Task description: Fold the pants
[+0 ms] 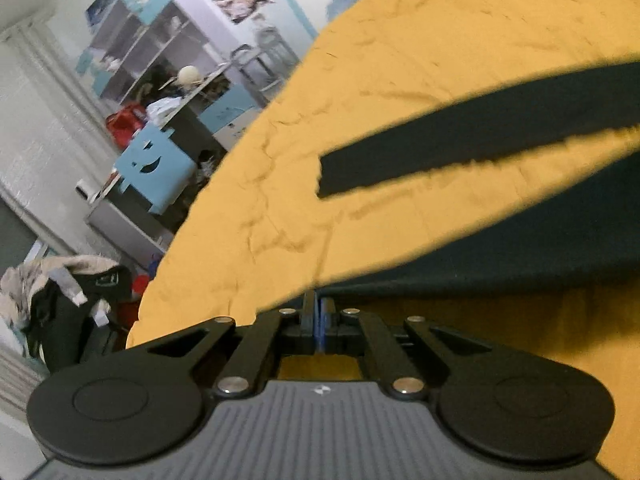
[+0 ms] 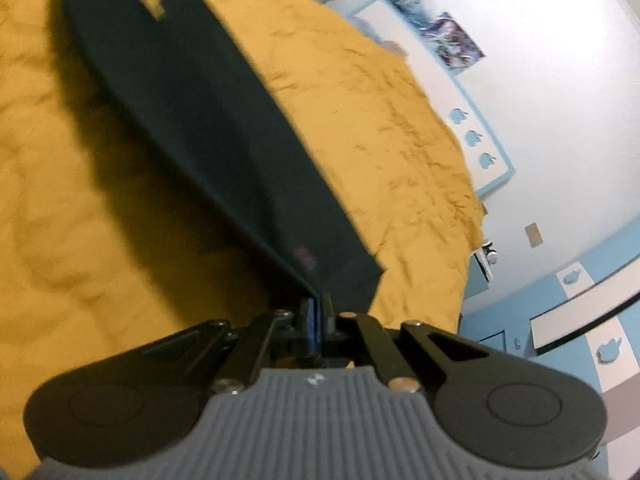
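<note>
Dark teal pants hang stretched above a yellow bedspread. My left gripper is shut on one edge of the pants, which run off to the right; a leg lies further off on the spread. My right gripper is shut on another edge of the pants, which stretch away up and to the left over the yellow spread. A small pink mark shows on the cloth near the right gripper.
The bed's left edge drops to a cluttered room with shelves, a blue chair and a clothes pile. On the right a white wall with blue trim borders the bed.
</note>
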Demonstrator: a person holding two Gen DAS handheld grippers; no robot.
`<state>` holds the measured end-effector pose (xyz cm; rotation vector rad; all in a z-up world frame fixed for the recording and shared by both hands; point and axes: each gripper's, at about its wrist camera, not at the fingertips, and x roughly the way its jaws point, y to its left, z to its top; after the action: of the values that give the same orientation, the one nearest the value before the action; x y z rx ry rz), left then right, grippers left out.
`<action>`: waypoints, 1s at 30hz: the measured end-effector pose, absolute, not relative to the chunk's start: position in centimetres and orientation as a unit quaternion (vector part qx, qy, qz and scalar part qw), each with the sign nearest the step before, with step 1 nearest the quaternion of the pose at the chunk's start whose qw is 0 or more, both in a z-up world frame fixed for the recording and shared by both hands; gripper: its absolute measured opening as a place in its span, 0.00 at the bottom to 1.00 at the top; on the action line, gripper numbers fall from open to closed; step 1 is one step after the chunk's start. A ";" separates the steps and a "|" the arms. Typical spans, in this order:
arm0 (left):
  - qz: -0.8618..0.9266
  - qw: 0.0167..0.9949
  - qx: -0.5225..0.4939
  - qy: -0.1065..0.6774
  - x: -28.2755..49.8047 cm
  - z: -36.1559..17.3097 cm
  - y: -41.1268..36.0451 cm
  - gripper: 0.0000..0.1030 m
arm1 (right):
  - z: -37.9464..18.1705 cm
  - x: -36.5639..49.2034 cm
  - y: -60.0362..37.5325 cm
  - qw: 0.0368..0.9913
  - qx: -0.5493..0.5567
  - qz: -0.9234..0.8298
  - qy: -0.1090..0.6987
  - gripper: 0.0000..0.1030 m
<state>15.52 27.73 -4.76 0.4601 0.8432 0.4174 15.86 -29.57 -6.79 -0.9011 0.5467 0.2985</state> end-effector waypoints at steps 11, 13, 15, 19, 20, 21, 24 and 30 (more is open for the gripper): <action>0.253 0.854 0.208 0.403 27.4 -1.4 28.2 0.00 | -2.8 29.7 -29.7 0.883 -0.361 0.120 0.276 0.00; 0.257 0.850 0.207 0.410 29.7 -1.7 28.2 0.00 | -3.3 32.8 -29.5 0.883 -0.354 0.119 0.285 0.00; 0.262 0.844 0.214 0.417 32.6 -2.5 28.2 0.00 | -4.1 35.8 -29.3 0.882 -0.345 0.120 0.297 0.00; 0.266 0.832 0.228 0.431 37.2 -4.7 28.0 0.00 | -6.5 41.4 -29.0 0.877 -0.336 0.121 0.323 0.00; 0.266 0.828 0.235 0.435 38.4 -5.3 27.9 0.00 | -7.4 42.5 -28.9 0.874 -0.332 0.122 0.332 0.00; 0.265 0.825 0.240 0.438 39.5 -6.0 27.8 0.00 | -8.3 43.7 -28.8 0.872 -0.328 0.123 0.343 0.00; 0.256 0.813 0.260 0.455 42.0 -8.1 27.3 0.00 | -10.8 47.0 -28.9 0.862 -0.316 0.129 0.376 0.00; 0.248 0.789 0.296 0.478 44.8 -11.8 26.6 0.00 | -14.2 49.8 -29.1 0.852 -0.307 0.134 0.402 0.00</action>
<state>44.81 26.60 -11.81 0.6384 1.0284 0.5338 49.78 -29.09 -14.23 -0.6458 0.8464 0.2817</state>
